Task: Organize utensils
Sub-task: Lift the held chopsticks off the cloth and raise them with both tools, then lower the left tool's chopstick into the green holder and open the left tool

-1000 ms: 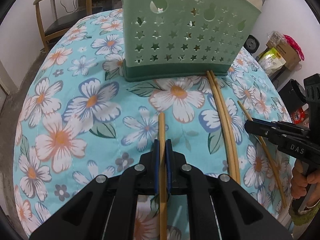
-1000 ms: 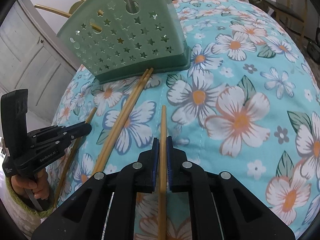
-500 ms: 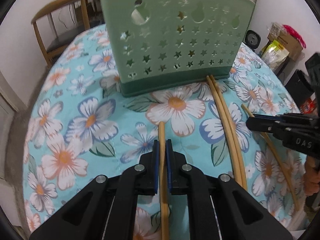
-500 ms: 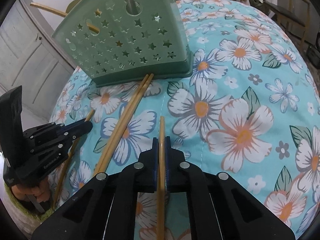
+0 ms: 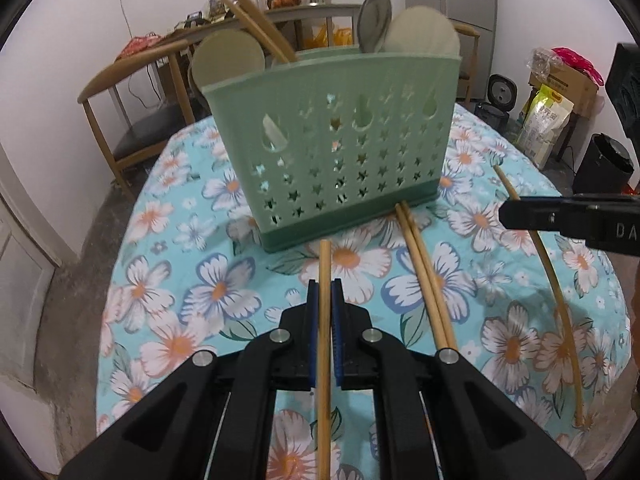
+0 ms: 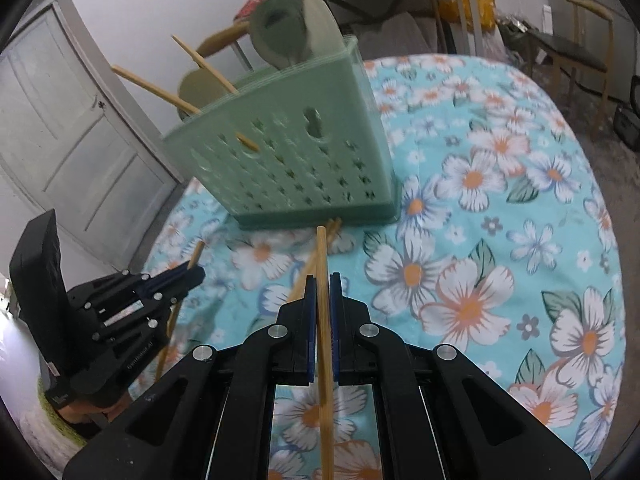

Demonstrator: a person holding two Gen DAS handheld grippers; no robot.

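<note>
My left gripper (image 5: pixel 325 292) is shut on a bamboo chopstick (image 5: pixel 325 264) that points at the green star-punched utensil holder (image 5: pixel 336 160). In the right wrist view, my right gripper (image 6: pixel 322 292) is shut on a second chopstick (image 6: pixel 320 256), aimed at the same holder (image 6: pixel 296 160). Both chopsticks are lifted off the floral cloth. Each gripper shows in the other's view: the right gripper (image 5: pixel 505 214) at the right edge, the left gripper (image 6: pixel 197 274) at lower left. A pair of chopsticks (image 5: pixel 424 272) lies on the cloth in front of the holder. Chopsticks and round spoon heads (image 5: pixel 228 62) stick out of the holder.
The round table wears a turquoise flowered cloth (image 5: pixel 216 292). Wooden chairs (image 5: pixel 132 92) stand behind it, another chair (image 6: pixel 576 48) at far right. Bags and boxes (image 5: pixel 548 112) crowd the floor to the right. A white door (image 6: pixel 76 140) is at the left.
Both grippers have risen with their chopsticks, so the holder's rim and contents have come into view. The right jaws closed tight on their chopstick.
</note>
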